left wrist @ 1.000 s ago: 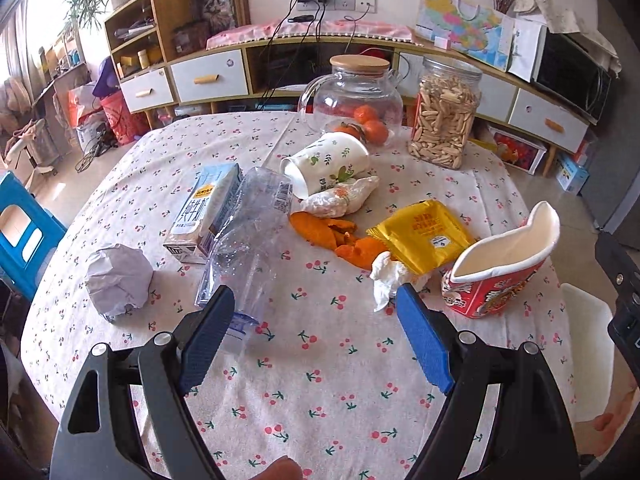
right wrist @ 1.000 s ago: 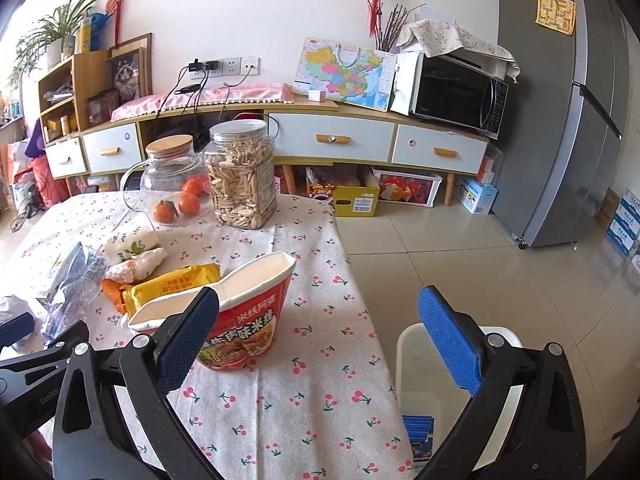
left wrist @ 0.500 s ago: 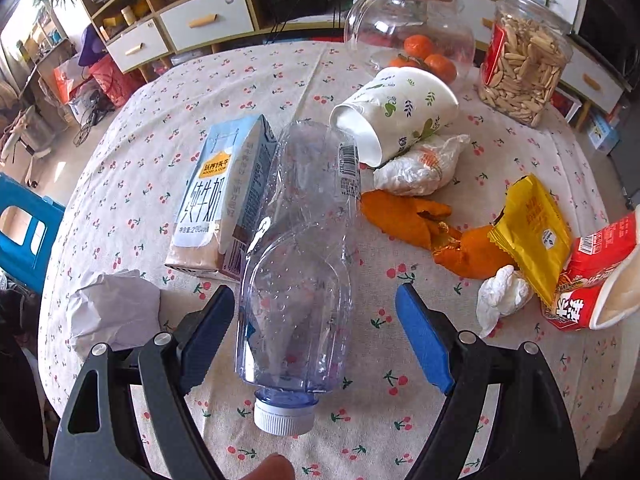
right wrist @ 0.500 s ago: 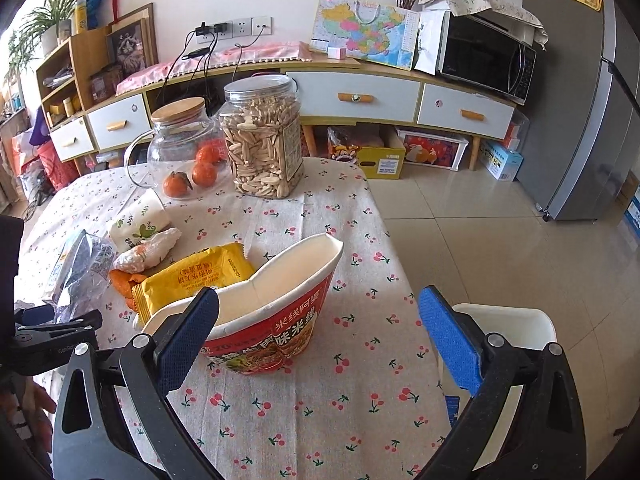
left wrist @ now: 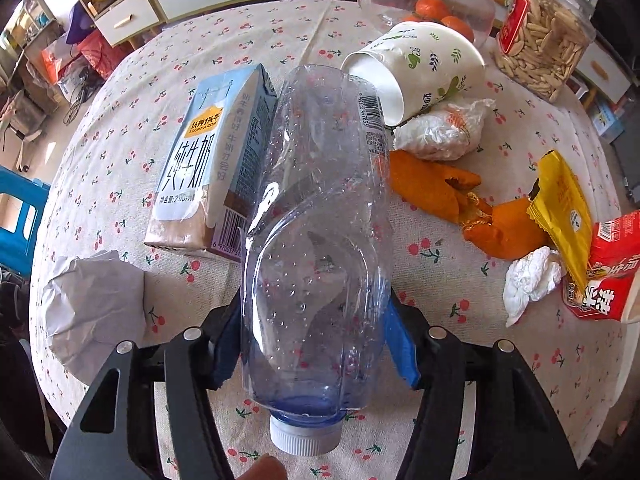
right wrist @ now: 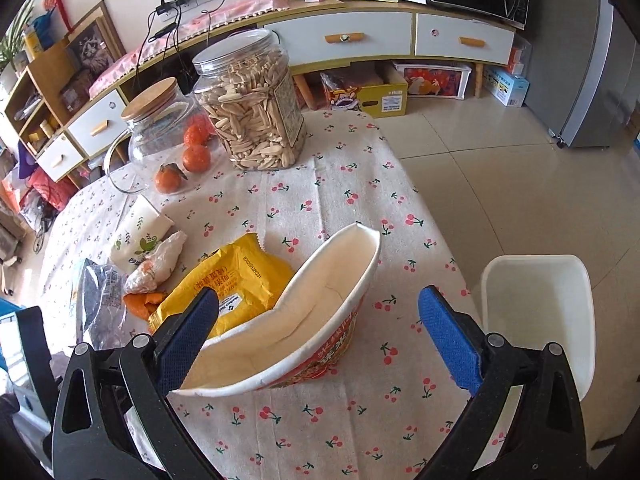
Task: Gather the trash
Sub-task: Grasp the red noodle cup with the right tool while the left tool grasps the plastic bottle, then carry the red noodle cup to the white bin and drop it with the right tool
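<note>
1. Pinching a crushed clear plastic bottle [left wrist: 316, 248] between its blue pads, the left claw [left wrist: 316, 344] holds it low on the body, with the white cap [left wrist: 306, 436] pointing back toward the camera.
2. Just left of the bottle lies a milk carton [left wrist: 208, 160] on the cherry-print table [left wrist: 460, 380]; a crumpled paper ball [left wrist: 94, 312] sits left of the claw.
3. Ahead and right of the left claw lie a tipped paper cup [left wrist: 424, 68], a wadded wrapper [left wrist: 440, 130], orange peels [left wrist: 436, 188], a yellow packet [left wrist: 560, 204] and a white tissue [left wrist: 528, 280].
4. Spread wide, the right claw [right wrist: 316, 320] hangs over a crushed red noodle cup [right wrist: 304, 328], whose rim lies between its fingers; I cannot tell whether either one touches it.
5. A white bin [right wrist: 540, 320] stands on the floor to the right claw's right.
</note>
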Demonstrator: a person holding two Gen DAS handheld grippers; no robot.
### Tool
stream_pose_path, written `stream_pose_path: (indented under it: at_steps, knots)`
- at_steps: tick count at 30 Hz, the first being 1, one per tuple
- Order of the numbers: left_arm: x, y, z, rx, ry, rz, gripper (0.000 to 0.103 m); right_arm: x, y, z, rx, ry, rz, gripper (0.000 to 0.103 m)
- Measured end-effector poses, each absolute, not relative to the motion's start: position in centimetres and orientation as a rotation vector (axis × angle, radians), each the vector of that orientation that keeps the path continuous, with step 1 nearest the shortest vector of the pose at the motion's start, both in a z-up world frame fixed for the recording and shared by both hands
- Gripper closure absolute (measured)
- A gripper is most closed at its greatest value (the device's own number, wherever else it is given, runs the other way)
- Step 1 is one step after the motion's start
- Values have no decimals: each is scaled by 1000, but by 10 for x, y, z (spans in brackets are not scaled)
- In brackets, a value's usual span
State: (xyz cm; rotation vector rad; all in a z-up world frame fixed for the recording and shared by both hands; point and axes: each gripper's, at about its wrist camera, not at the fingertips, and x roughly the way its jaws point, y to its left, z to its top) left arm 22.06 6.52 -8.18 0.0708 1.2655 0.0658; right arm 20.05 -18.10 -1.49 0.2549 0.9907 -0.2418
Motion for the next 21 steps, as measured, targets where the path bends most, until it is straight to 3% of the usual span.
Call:
stream_pose_path:
  at_steps: [3, 5, 7, 10, 21]
  knots:
    - [216, 61, -72, 79, 1232, 55, 43, 208, -185, -28, 306, 1035, -236, 13]
    - [213, 58, -62, 79, 1195, 44, 43, 210, -186, -36, 343, 1066, -211, 32]
    - [206, 54, -51, 83, 1156, 41, 43, 211, -184, -43, 341, 1093, -178, 70]
    - [200, 54, -37, 70, 1109, 39, 43, 207, -181, -48, 359, 1101, -132, 74]
    - [185, 63, -9, -26, 1010, 23, 43, 175, -151, -8, 200, 946, -15, 74]
